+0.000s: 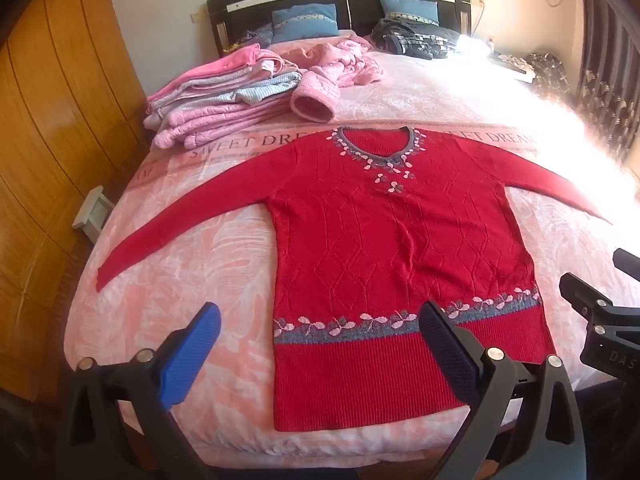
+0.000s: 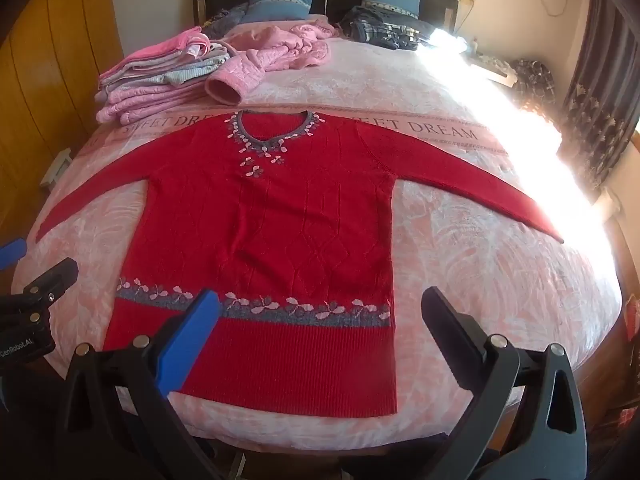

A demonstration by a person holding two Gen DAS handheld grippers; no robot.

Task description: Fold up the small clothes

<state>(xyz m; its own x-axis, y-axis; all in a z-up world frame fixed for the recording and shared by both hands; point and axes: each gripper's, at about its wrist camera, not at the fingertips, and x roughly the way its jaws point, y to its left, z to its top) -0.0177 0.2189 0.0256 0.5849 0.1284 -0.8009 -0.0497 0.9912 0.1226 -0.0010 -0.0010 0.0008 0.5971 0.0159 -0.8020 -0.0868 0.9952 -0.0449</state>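
One red sweater (image 1: pixel 400 240) lies flat on the bed (image 1: pixel 180 280), two tongs, left (image 1: pixel 320 344) and right (image 2: pixel 320 332), spread wide, empty.

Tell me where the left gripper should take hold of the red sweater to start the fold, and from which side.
A judgement: take the cuff of the sleeve on the left gripper's side, where the red sweater tapers to a thin flat end. Come from the outer side, along the bedspread, jaws pinching top and underside. The sleeve lies fully outstretched, so it can be drawn across the body.
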